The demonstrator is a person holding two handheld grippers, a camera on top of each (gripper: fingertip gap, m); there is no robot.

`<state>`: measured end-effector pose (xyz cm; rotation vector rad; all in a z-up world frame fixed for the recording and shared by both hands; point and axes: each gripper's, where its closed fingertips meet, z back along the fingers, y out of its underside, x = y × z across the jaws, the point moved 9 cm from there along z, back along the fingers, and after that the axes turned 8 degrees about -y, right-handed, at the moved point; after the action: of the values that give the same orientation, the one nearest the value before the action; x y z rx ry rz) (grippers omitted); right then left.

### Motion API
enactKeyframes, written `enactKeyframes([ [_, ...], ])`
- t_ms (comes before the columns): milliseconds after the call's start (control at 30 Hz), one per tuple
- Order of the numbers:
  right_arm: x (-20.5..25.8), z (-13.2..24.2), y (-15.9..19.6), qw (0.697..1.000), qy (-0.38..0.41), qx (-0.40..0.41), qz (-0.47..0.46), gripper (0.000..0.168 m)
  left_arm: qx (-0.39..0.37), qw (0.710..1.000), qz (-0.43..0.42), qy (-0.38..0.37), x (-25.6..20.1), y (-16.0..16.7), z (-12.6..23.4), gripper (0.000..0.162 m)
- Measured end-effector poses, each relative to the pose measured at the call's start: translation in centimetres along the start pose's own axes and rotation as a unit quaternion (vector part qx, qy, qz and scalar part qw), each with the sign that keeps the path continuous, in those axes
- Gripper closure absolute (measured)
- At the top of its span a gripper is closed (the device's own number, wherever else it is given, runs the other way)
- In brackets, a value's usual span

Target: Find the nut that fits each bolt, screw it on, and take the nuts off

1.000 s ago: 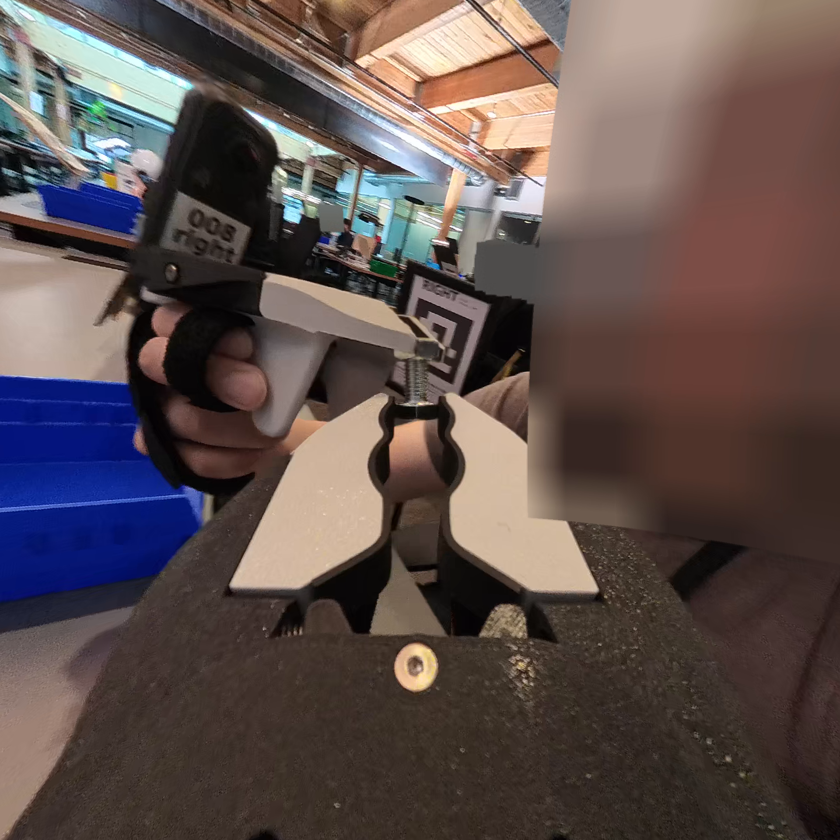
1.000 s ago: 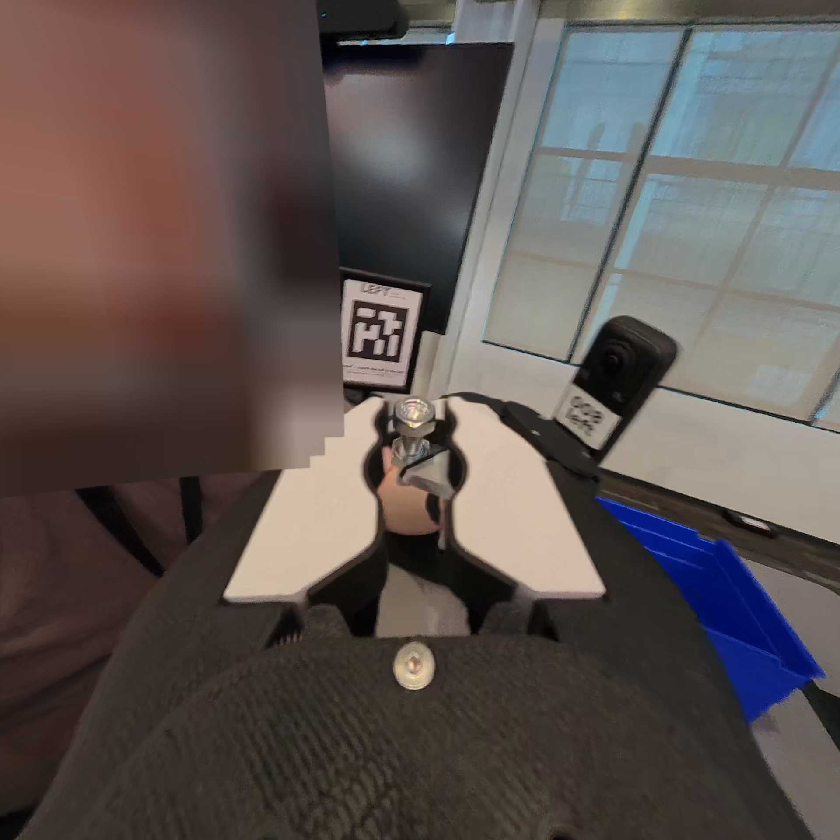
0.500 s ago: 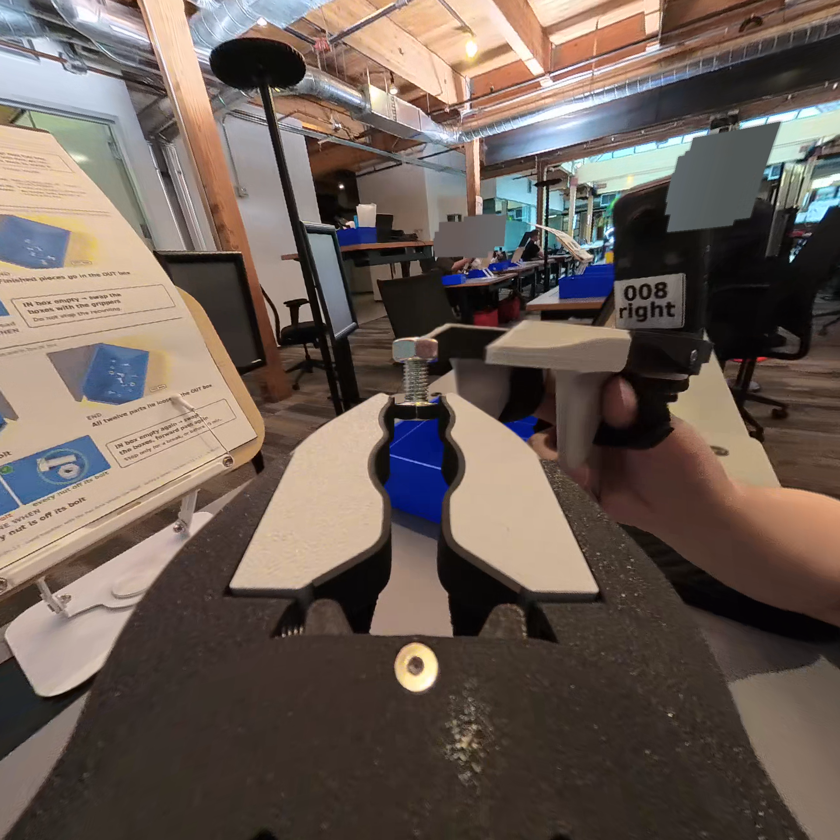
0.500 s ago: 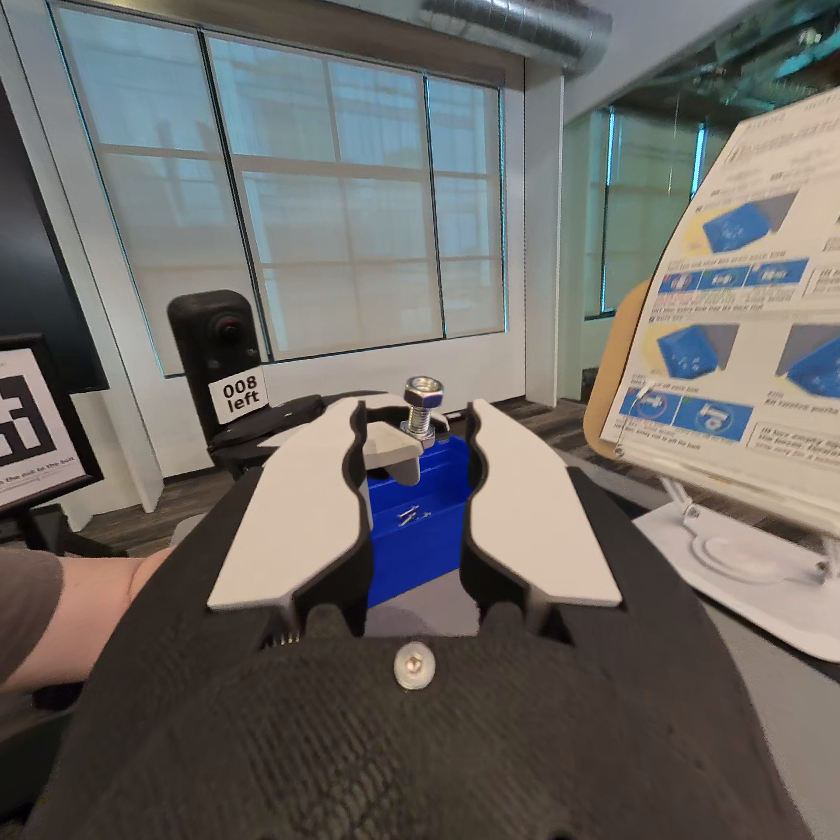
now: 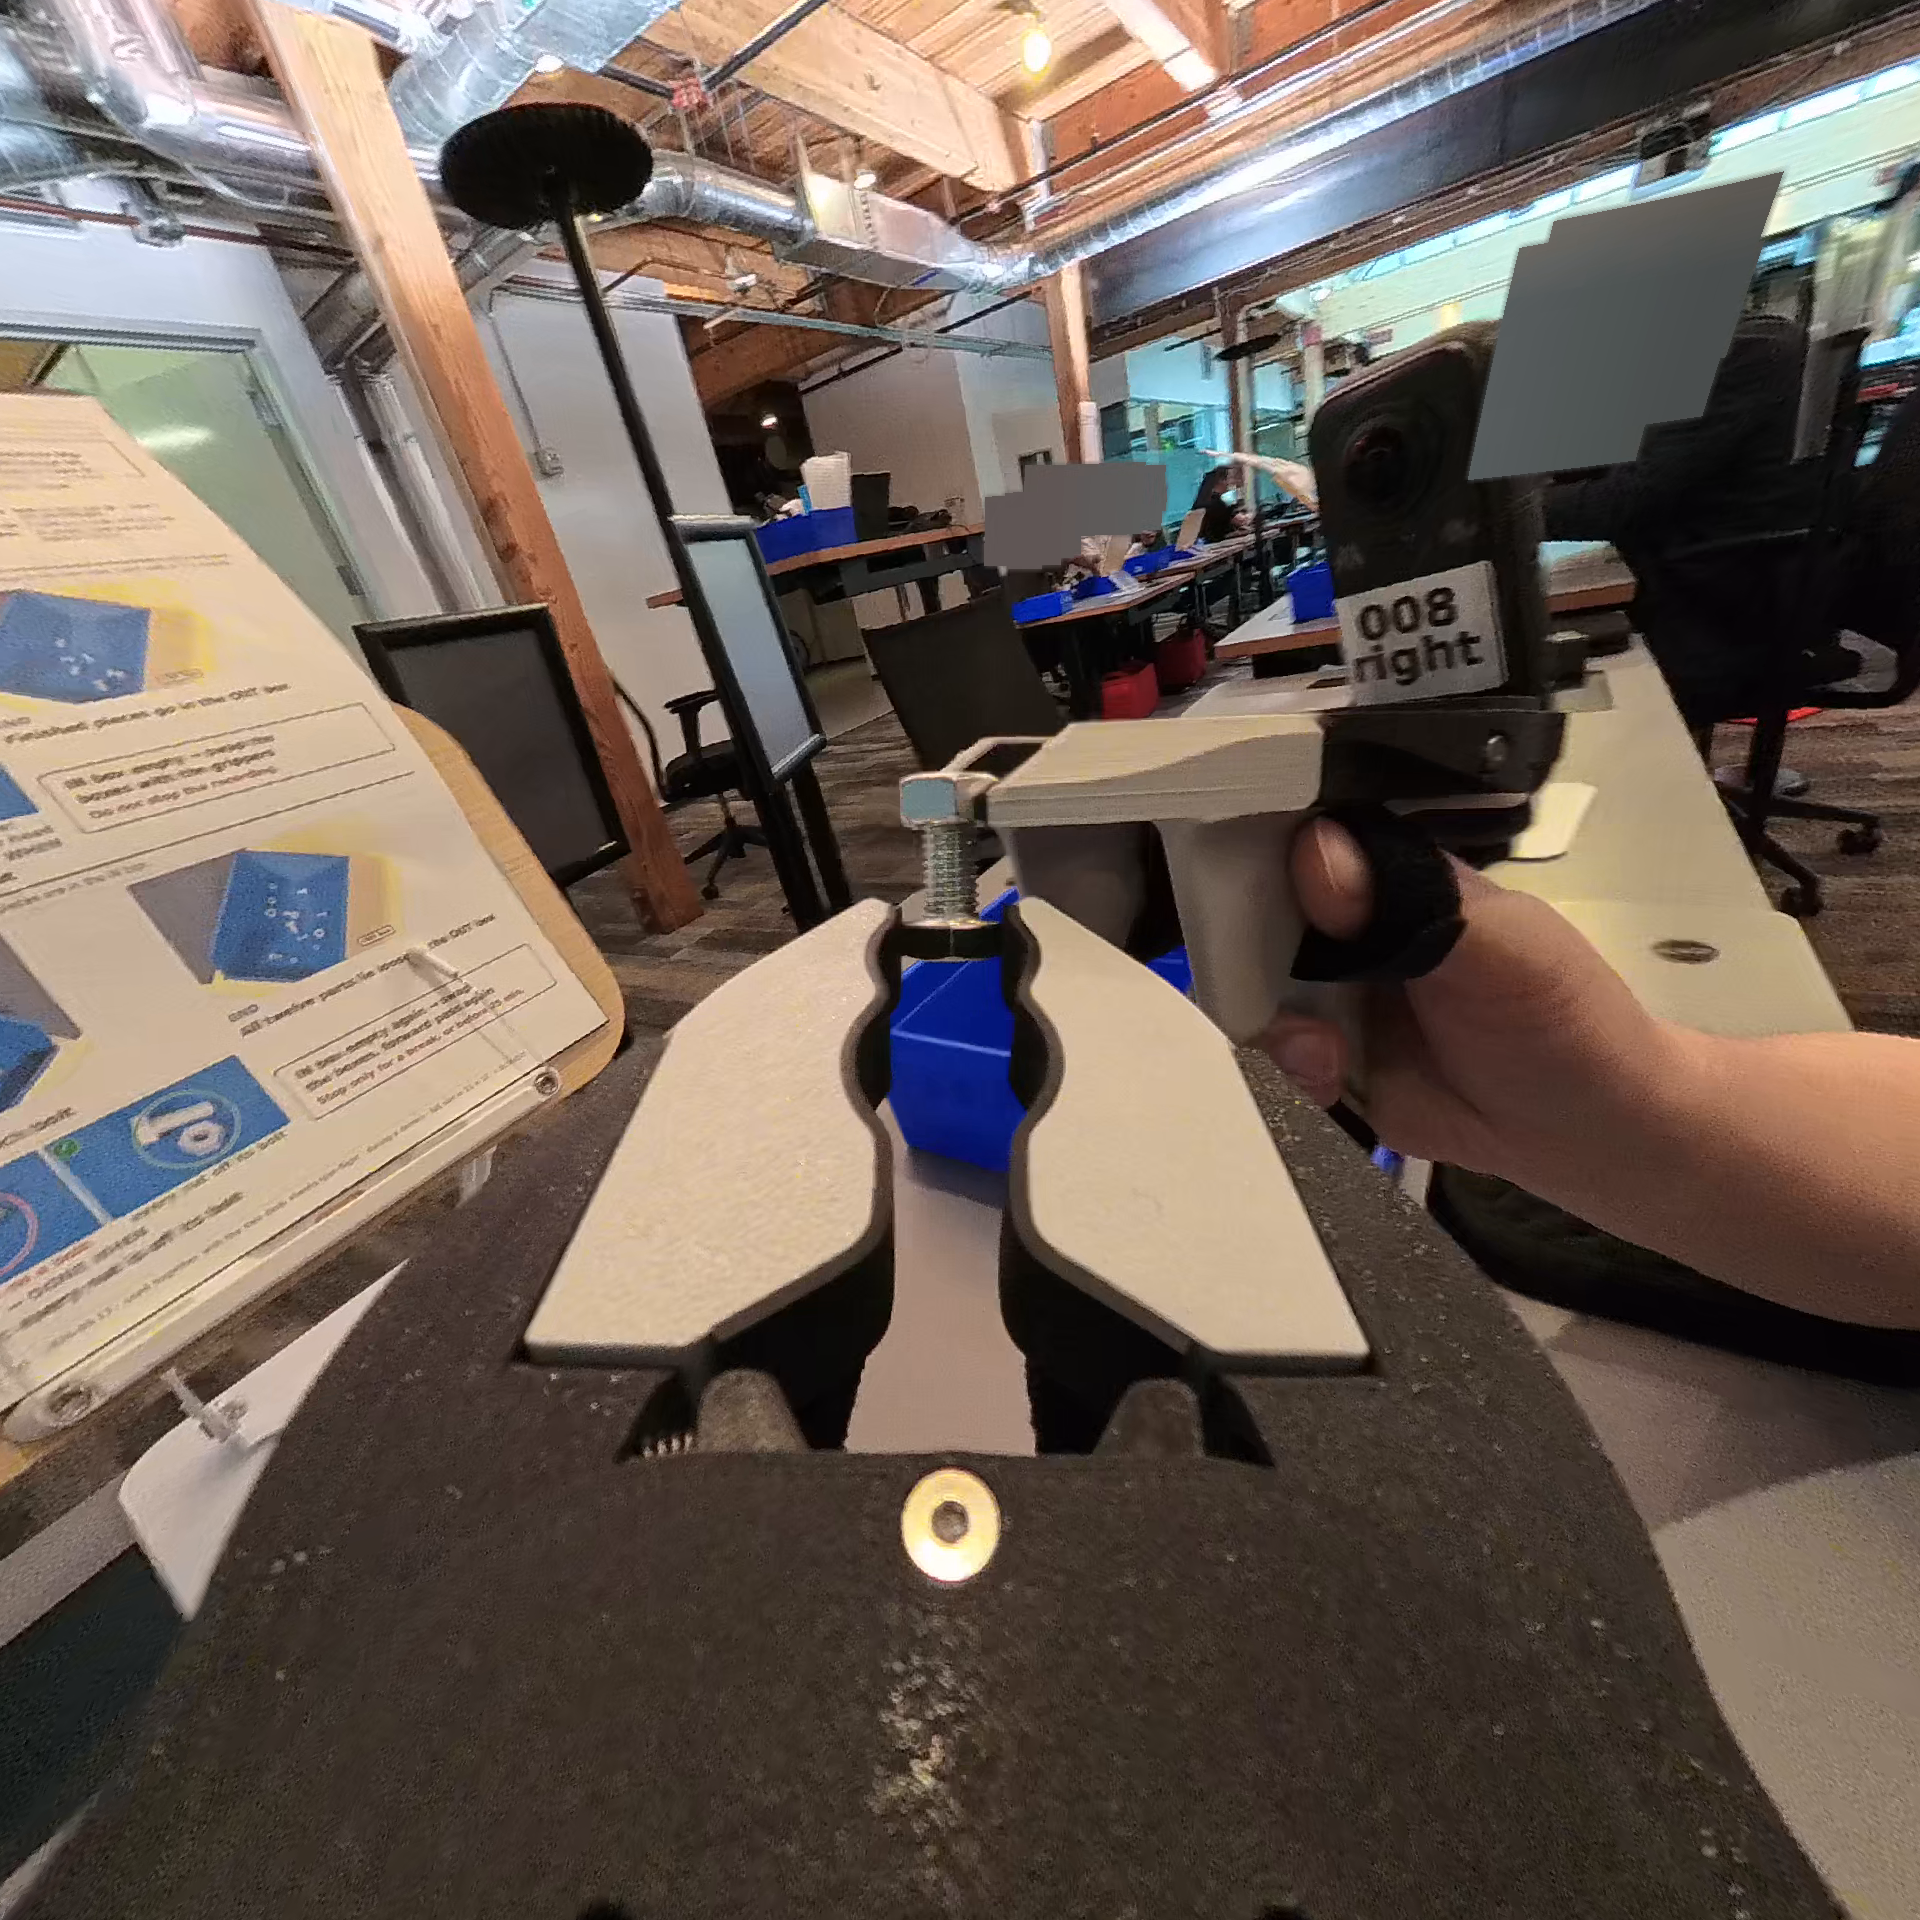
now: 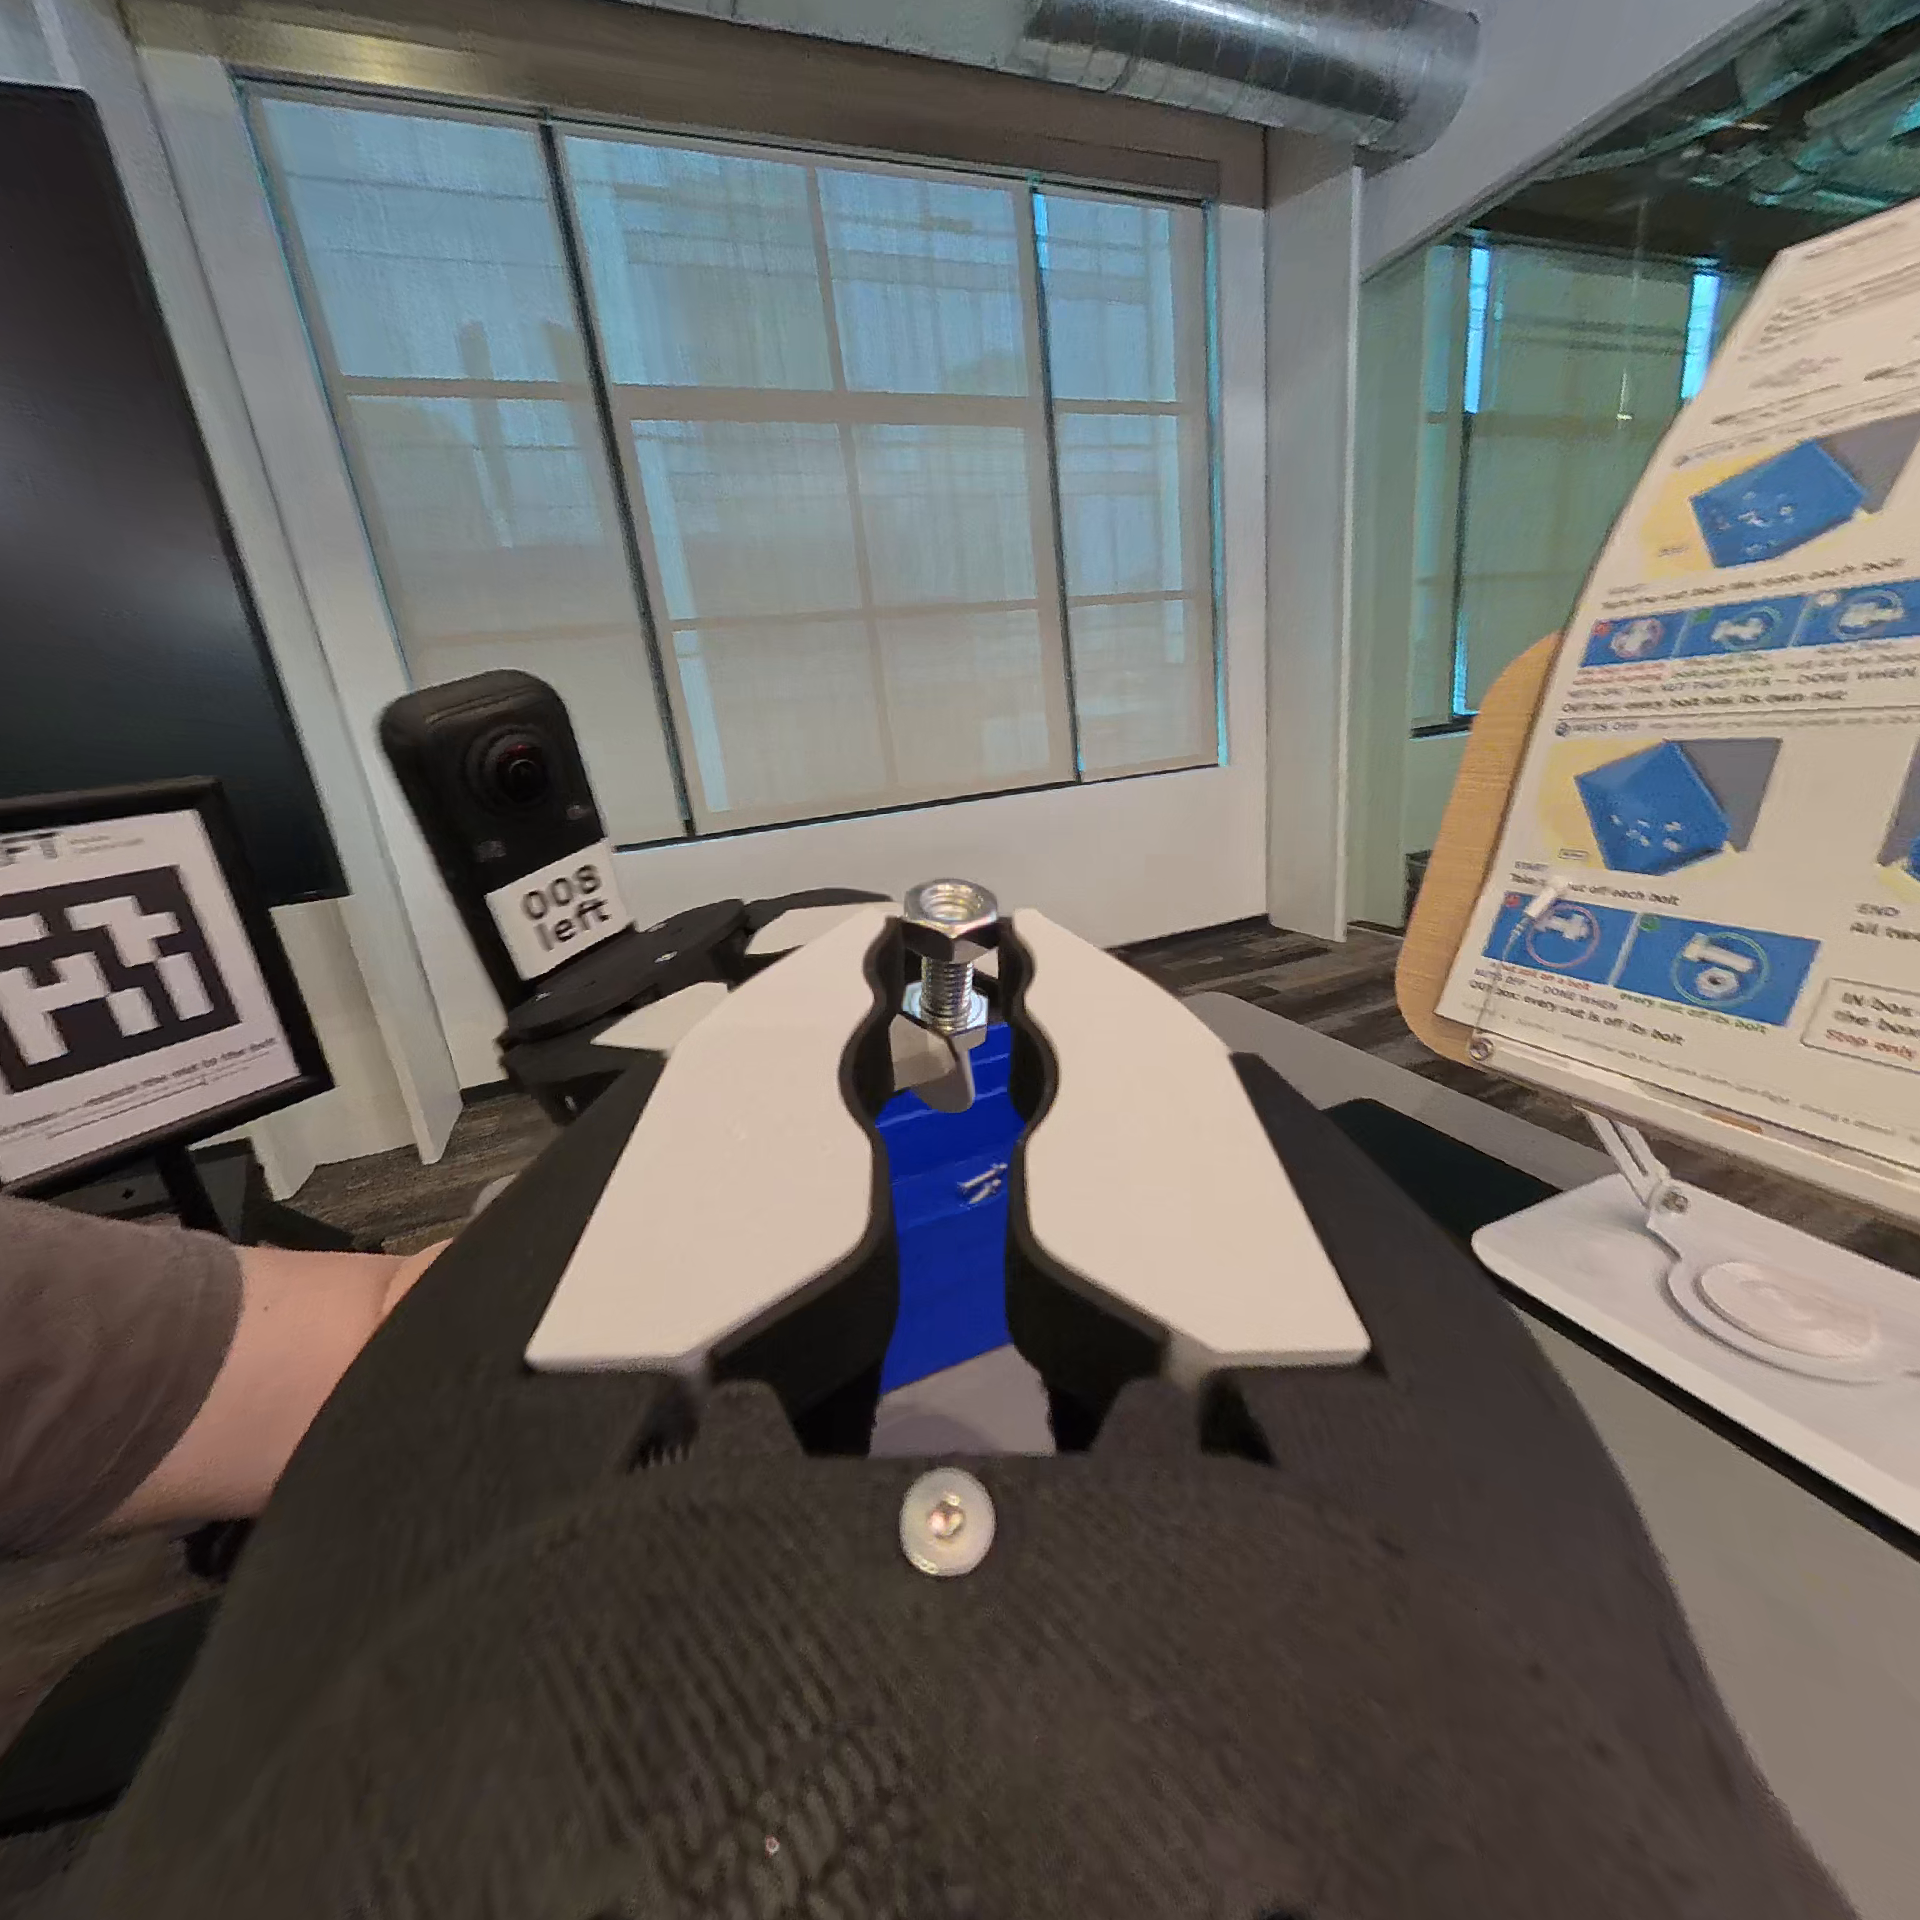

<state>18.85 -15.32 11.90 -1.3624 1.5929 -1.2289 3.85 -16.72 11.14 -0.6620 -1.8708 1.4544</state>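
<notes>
A silver bolt (image 5: 948,873) stands upright in the air between my two grippers. My left gripper (image 5: 951,940) is shut on the bolt's head at the lower end. My right gripper (image 6: 948,935) is shut on the hex nut (image 6: 948,920) at the top of the thread. In the left wrist view the nut (image 5: 932,802) sits in the right gripper's fingers (image 5: 1143,779), which come in from the right with a hand on the handle. In the right wrist view the bolt (image 6: 945,982) runs down to the left gripper's fingers (image 6: 935,1060).
A blue bin (image 5: 951,1081) stands on the table below the grippers; it holds small metal parts in the right wrist view (image 6: 951,1226). An instruction board (image 5: 208,883) on a white base (image 6: 1714,1309) stands beside it. A black-and-white marker sign (image 6: 114,977) stands behind. Less than 4 cm separates the two grippers' tips.
Both grippers have swung away from the person toward the table and bin. The right gripper's jaws stood wider half a second ago and are now closed on the nut.
</notes>
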Motion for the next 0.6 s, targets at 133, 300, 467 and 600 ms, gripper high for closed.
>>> enactKeyframes([
  [133,0.0,0.2,-0.7,0.996,-0.094,-0.006,0.005,0.151,-0.008,0.995,0.040,0.096,0.3,-0.9,0.4,0.144],
  [300,0.3,1.0,-1.3,0.965,-0.255,0.041,0.049,0.150,0.043,0.950,0.124,0.283,0.0,-1.5,0.7,0.145],
  [467,1.2,2.0,-1.1,0.928,-0.354,0.084,0.083,0.150,0.073,0.910,0.135,0.385,-1.8,-0.7,0.6,0.144],
  [600,1.5,2.0,-0.9,0.915,-0.389,0.081,0.071,0.150,0.068,0.891,0.150,0.422,-2.4,-0.3,0.5,0.144],
])
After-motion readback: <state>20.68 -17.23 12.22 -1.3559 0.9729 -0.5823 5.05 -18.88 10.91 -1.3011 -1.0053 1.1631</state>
